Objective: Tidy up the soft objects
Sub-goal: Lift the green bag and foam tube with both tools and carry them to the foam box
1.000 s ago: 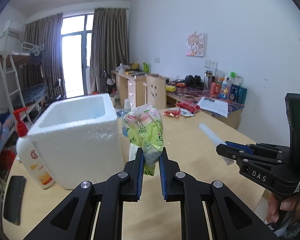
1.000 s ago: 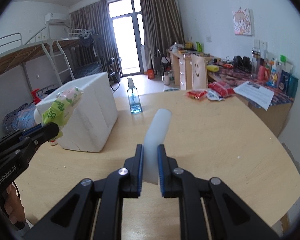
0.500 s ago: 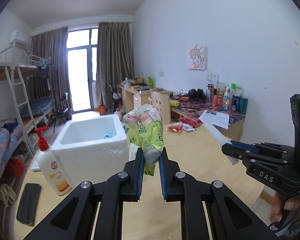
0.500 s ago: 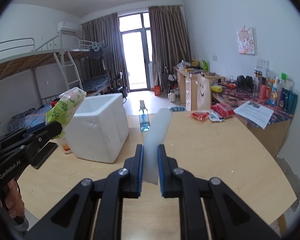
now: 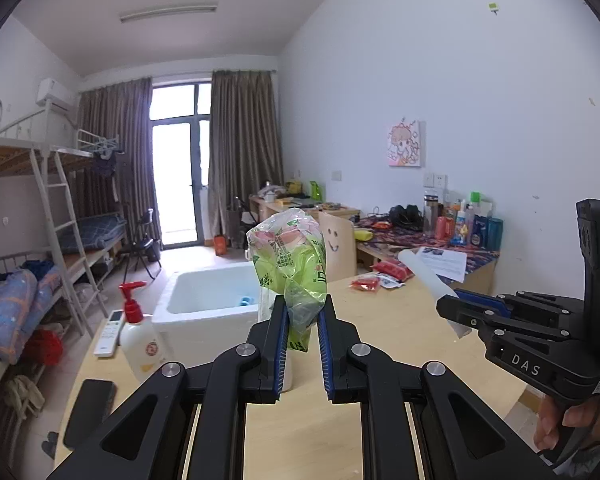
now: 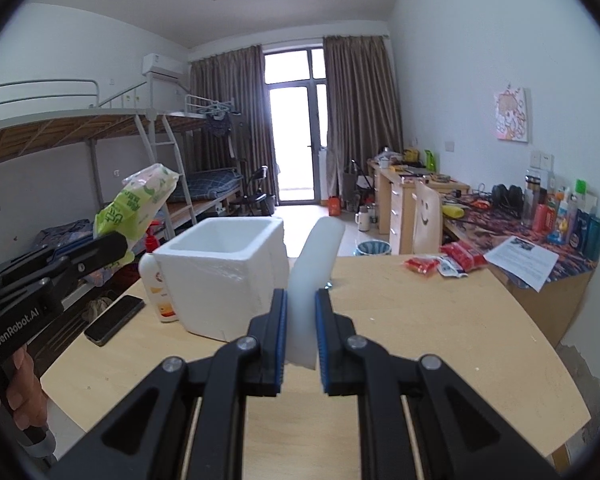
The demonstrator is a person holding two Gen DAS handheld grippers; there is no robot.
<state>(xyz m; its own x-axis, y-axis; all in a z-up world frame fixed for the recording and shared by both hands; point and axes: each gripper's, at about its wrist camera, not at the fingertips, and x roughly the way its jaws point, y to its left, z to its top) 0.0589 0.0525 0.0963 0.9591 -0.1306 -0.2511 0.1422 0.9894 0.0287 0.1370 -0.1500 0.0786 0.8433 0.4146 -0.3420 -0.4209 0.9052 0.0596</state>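
Observation:
My left gripper point(image 5: 302, 312) is shut on the tail of a green and pink plastic pack point(image 5: 290, 256), held upright in the air above the wooden table point(image 5: 380, 328). My right gripper point(image 6: 301, 308) is shut on a white foam strip point(image 6: 314, 272) that sticks up and away. In the right wrist view the left gripper point(image 6: 116, 246) with its pack point(image 6: 140, 204) hangs at the left, above the table's edge. In the left wrist view the right gripper point(image 5: 452, 306) holds the foam strip point(image 5: 424, 276) at the right. A white foam box point(image 5: 208, 300) point(image 6: 224, 276) stands open on the table, below and ahead of both.
A lotion pump bottle point(image 5: 138, 336) and a remote point(image 5: 108, 332) stand left of the box, a dark phone point(image 6: 114, 320) near the table's left edge. Red snack packs point(image 6: 444, 262) lie at the far right. A cluttered desk point(image 6: 540, 232) runs along the right wall.
Both grippers have risen with their loads, so the table and the foam box sit lower in both views and the box's inside now shows. Neither grip changed.

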